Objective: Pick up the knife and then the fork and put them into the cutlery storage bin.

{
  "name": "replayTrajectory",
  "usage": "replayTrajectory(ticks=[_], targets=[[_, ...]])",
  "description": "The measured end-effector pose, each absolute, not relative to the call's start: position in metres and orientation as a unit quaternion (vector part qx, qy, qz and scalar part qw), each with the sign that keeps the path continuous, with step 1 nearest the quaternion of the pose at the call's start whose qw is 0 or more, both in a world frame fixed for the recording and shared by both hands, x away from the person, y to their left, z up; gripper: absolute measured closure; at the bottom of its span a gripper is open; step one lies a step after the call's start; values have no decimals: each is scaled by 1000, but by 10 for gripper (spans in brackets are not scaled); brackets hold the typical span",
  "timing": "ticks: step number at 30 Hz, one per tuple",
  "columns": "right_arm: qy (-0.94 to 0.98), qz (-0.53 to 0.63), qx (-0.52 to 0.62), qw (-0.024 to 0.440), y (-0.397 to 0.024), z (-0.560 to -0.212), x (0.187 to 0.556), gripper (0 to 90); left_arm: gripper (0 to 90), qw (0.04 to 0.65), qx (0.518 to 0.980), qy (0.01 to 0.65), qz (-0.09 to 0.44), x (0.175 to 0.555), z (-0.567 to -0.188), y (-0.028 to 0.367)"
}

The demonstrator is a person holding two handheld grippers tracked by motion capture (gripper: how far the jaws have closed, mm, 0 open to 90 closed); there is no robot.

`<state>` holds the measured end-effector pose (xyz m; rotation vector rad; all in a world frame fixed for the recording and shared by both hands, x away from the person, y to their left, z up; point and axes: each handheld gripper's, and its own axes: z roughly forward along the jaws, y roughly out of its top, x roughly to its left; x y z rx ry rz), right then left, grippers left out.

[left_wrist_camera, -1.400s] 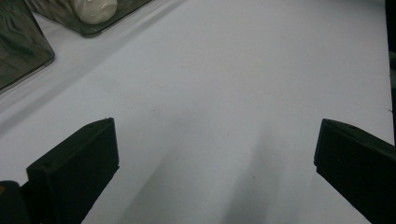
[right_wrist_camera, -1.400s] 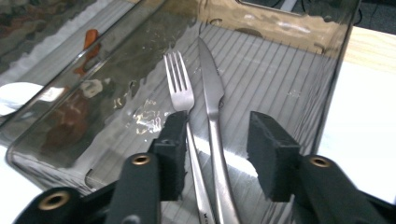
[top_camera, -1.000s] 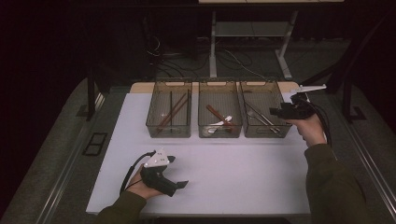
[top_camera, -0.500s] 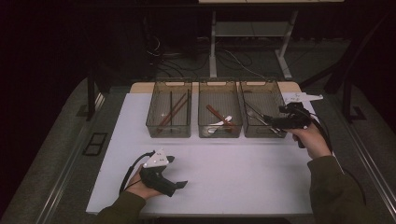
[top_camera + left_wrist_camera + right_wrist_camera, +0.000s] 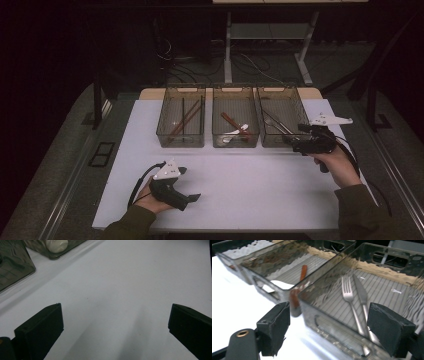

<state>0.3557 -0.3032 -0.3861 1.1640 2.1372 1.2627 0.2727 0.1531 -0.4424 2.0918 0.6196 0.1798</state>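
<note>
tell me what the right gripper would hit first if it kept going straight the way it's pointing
Probably the near wall of the right-hand bin. The right gripper has open jaws aimed at that clear wall, with a fork and knife lying behind it inside. How far off the wall is remains hard to judge.

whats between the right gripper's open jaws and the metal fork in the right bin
In the right gripper view, the clear smoky bin wall stands between the right gripper and the metal fork.
</note>
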Motion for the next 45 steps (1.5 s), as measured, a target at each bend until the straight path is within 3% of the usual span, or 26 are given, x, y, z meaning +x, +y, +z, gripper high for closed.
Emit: replayTrajectory(ticks=[26, 45], targets=[[798, 446, 375, 152, -288, -432, 292, 161, 0, 456, 851, 249, 75, 275, -441, 157], [807, 450, 357, 135, -287, -442, 257, 161, 0, 455, 852, 249, 75, 274, -441, 157]])
